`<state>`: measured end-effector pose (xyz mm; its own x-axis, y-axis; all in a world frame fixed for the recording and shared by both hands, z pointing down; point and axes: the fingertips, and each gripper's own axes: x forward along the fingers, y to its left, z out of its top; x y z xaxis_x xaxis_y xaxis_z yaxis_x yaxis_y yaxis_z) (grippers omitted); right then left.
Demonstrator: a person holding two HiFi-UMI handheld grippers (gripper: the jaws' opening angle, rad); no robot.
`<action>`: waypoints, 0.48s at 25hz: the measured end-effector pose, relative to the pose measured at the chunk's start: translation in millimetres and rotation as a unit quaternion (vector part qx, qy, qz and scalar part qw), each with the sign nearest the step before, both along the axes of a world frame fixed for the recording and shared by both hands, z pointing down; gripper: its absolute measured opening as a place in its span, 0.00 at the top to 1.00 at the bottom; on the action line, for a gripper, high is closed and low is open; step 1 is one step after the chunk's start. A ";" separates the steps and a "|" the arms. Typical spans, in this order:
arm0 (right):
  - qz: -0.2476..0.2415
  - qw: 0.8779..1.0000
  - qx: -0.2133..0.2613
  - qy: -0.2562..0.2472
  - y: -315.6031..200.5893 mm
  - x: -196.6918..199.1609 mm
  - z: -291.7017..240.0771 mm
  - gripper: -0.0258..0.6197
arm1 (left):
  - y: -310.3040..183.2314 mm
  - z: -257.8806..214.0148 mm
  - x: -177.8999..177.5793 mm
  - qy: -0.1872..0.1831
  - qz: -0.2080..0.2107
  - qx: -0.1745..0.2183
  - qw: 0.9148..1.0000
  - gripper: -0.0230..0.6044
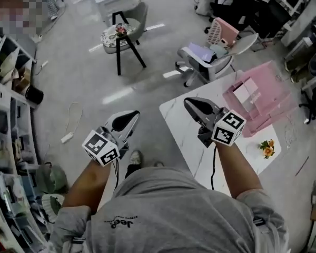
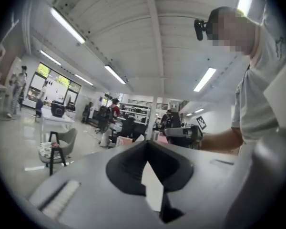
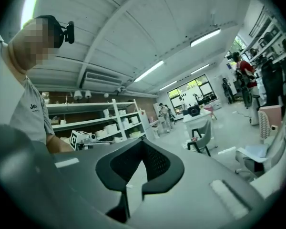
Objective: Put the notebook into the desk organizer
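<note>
The pink desk organizer (image 1: 263, 96) stands on the white table (image 1: 181, 133) at the right of the head view. A pale pink and white flat thing (image 1: 246, 91), seemingly the notebook, sits inside it. Both grippers are raised, pointing level, away from the organizer. My left gripper (image 1: 129, 116) (image 2: 148, 144) hovers over the floor left of the table, jaws shut with nothing between them. My right gripper (image 1: 193, 104) (image 3: 140, 142) hangs over the table's near corner, also shut and empty. Each gripper view shows only the room and the other gripper (image 2: 181, 133) (image 3: 83, 138).
A small yellow flower ornament (image 1: 267, 148) lies on the table near its front edge. A black stool with a patterned cushion (image 1: 121, 36) and a white office chair (image 1: 210, 54) stand on the floor ahead. Shelving (image 1: 10, 88) lines the left side. A cable (image 1: 71, 121) lies on the floor.
</note>
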<state>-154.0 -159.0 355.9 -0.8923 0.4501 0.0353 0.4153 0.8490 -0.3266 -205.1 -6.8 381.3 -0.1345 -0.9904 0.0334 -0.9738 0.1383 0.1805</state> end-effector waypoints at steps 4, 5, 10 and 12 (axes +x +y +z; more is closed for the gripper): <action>-0.070 0.997 0.031 -0.007 77.8 -33.4 2.2 0.96 | 89.2 1.3 -6.5 -0.002 -0.085 -0.006 0.996 0.87; -0.085 0.996 0.039 -0.009 98.8 -40.1 2.3 0.96 | 112.0 2.4 -8.0 -0.002 -0.106 -0.007 0.994 0.87; -0.154 0.985 0.073 -0.021 212.6 -71.0 7.9 0.96 | 234.0 1.7 -14.6 -0.006 -0.199 -0.006 0.980 0.87; -0.161 0.983 0.081 -0.019 260.2 -82.4 10.9 0.96 | 284.6 0.1 -16.2 -0.005 -0.224 -0.004 0.975 0.87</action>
